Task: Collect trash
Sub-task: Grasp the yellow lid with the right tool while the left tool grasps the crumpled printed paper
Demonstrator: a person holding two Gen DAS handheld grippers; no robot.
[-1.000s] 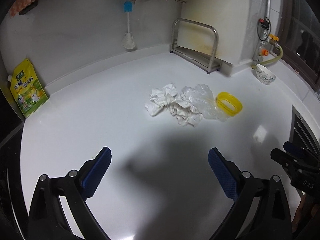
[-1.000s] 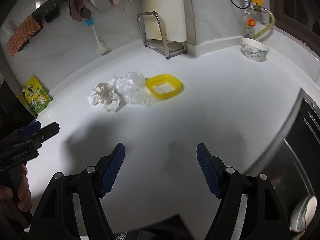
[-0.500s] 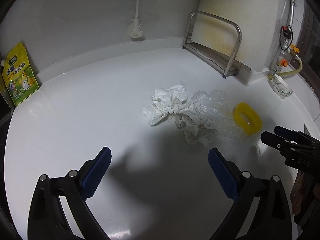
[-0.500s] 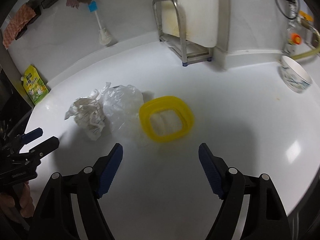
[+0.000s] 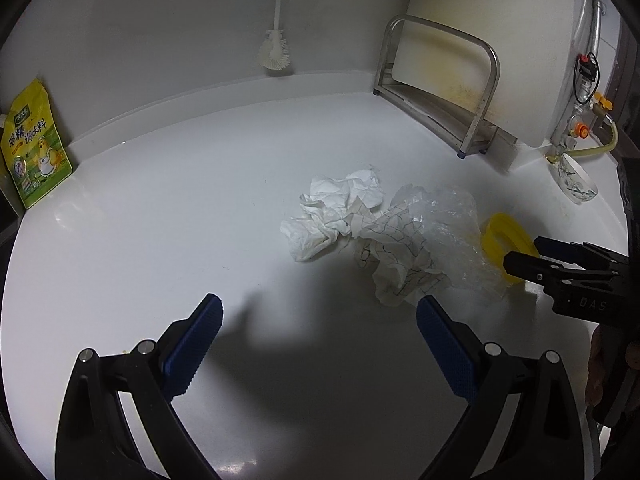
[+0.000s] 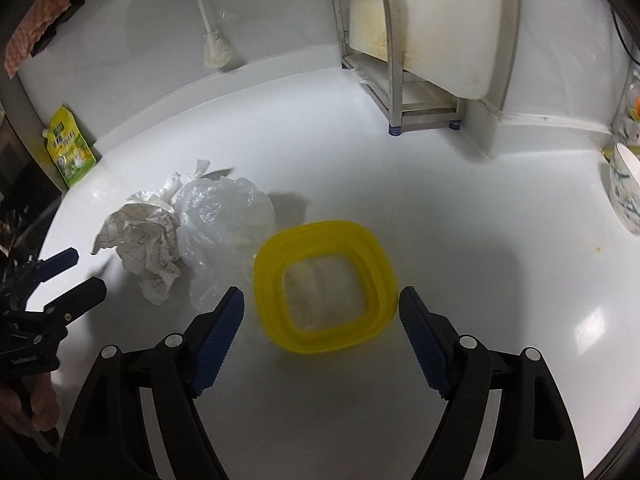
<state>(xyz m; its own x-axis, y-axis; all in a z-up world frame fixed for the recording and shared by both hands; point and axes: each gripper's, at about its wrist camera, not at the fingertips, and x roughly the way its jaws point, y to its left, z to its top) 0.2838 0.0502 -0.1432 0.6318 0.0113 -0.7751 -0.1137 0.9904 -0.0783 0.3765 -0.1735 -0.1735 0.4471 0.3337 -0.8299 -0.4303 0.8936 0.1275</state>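
On the white counter lies a heap of trash: crumpled white paper, a crumpled sheet with a grid print, a clear plastic bag and a yellow square container. My left gripper stands open, short of the paper, nothing between its fingers. In the right wrist view the yellow container sits just ahead of my open right gripper, its near rim level with the blue pads and clear of them. The plastic bag and grid paper lie to its left.
A yellow-green pouch leans at the far left wall. A dish brush stands against the back wall. A steel rack holds a white board at the back right. A patterned bowl sits at the right. A hand holds the left gripper.
Both grippers have come closer to the trash heap and lower. The right gripper has moved in over the yellow container, which now lies just before its fingers.
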